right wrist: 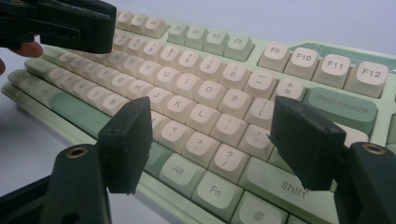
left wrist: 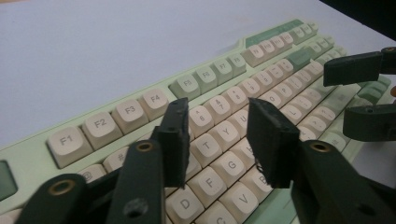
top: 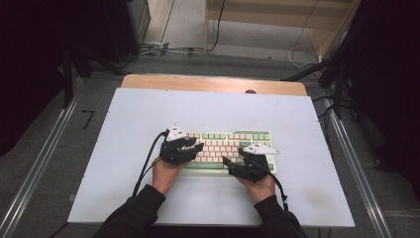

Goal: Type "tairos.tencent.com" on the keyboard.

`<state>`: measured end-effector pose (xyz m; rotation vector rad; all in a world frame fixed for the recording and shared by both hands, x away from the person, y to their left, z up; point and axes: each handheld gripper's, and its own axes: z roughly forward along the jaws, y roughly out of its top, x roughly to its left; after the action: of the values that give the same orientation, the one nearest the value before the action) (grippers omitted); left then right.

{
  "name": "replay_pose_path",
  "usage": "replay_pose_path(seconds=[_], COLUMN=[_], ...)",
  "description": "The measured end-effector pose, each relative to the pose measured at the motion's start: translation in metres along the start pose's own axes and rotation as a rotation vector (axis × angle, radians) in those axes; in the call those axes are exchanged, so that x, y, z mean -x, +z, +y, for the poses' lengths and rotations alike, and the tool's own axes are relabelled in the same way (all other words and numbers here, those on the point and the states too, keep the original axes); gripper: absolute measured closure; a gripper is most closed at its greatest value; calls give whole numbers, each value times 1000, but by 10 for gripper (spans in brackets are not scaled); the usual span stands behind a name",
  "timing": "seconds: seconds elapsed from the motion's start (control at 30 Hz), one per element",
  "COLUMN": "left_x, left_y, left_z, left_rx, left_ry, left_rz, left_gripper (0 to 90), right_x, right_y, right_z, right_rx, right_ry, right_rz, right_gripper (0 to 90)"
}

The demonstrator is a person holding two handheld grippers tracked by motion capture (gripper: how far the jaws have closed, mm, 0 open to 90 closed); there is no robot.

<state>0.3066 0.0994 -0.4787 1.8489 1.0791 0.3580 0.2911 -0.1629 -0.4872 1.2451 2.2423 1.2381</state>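
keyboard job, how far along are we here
Done: the pale green keyboard with cream keys lies flat on the white table mat, and both grippers are over it. In hand: the left gripper hovers open above the T and G keys, holding nothing; the right gripper hangs open above the punctuation keys near Shift. Left: no key looks pressed and nothing is gripped, so the real work seems ahead.

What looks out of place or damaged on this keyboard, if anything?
Nothing stands out. The keyboard lies flat and square on the white mat, with every visible keycap seated in even rows and no gaps.
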Motion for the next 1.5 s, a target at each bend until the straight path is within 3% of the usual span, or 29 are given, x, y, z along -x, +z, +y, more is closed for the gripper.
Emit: replay_pose_path(seconds=[0.37, 0.6, 0.8, 1.33, 1.5], left_x=[-7, -14, -17, -24, -24], left_y=[-13, -20, -26, -35, -36], left_z=[-5, -8, -11, -14, -14], left_rx=[49, 57, 68, 89, 99], left_ry=[-46, -88, -100, -127, -133], left_rz=[51, 79, 104, 140, 160], left_gripper=[461, 376, 341, 311, 267], right_x=[-3, -5, -6, -7, -7], right_y=[5, 8, 12, 16, 14], right_z=[5, 7, 9, 9, 9], right_rx=[1, 5, 0, -26, -29], right_ry=[-9, -6, -19, -51, -57], right_rz=[13, 10, 12, 18, 24], right_gripper=[294, 376, 404, 835, 877])
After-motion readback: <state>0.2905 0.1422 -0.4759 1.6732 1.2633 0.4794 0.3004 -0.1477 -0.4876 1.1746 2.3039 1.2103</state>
